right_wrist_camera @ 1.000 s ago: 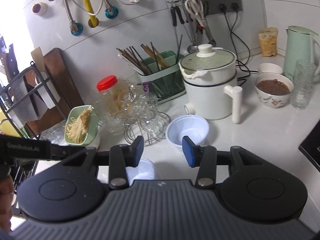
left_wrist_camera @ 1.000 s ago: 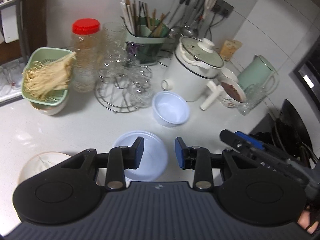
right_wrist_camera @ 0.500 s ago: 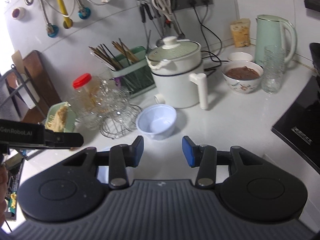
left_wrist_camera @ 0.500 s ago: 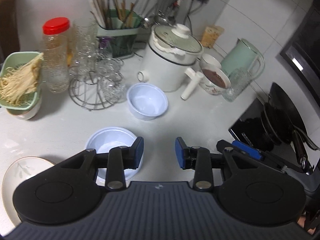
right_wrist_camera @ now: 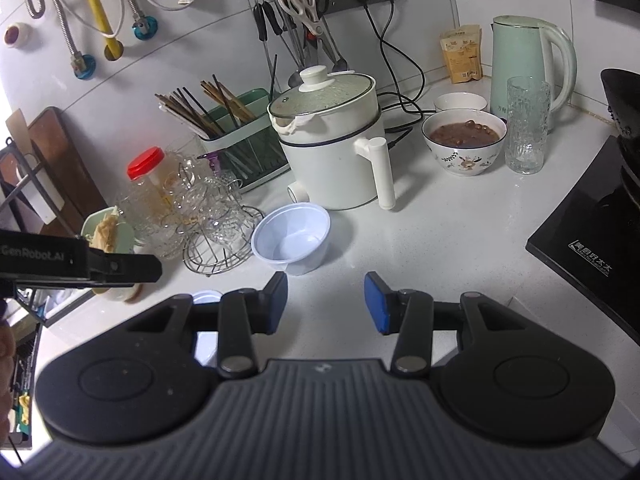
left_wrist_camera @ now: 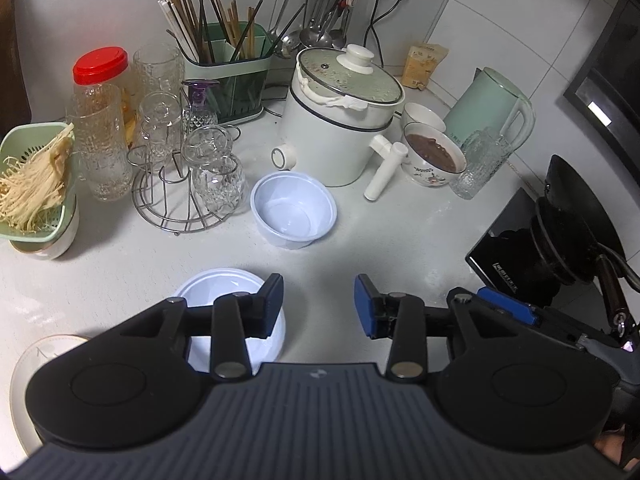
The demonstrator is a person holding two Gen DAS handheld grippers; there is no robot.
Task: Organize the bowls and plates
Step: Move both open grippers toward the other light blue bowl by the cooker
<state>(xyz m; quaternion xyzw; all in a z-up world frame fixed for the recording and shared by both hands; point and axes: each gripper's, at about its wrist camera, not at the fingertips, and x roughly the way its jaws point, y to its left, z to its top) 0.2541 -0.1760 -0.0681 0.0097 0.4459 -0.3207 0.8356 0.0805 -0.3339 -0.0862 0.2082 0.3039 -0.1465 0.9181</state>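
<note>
Both wrist views high, facing counter, sharing white pot (left_wrist_camera: 340, 136) (right_wrist_camera: 332, 156)

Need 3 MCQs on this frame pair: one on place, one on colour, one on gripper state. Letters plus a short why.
1. Where does the far plastic bowl stand?
A. In front of the white electric pot
B. Inside the chopstick holder
C. On the stove

2. What colour is the lid of the jar behind the glasses?
A. Blue
B. Red
C. Green

3. How do the left gripper and right gripper stand?
A. Both shut on a bowl
B. Left shut on a plate, right open
C. Both open, holding nothing

Answers:
1. A: the bowl sits on the counter just before the pot's base, beside the glass rack.
2. B: the screw lid is plainly red in both views.
3. C: each pair of blue pads stands apart with only bare counter between them.
</note>
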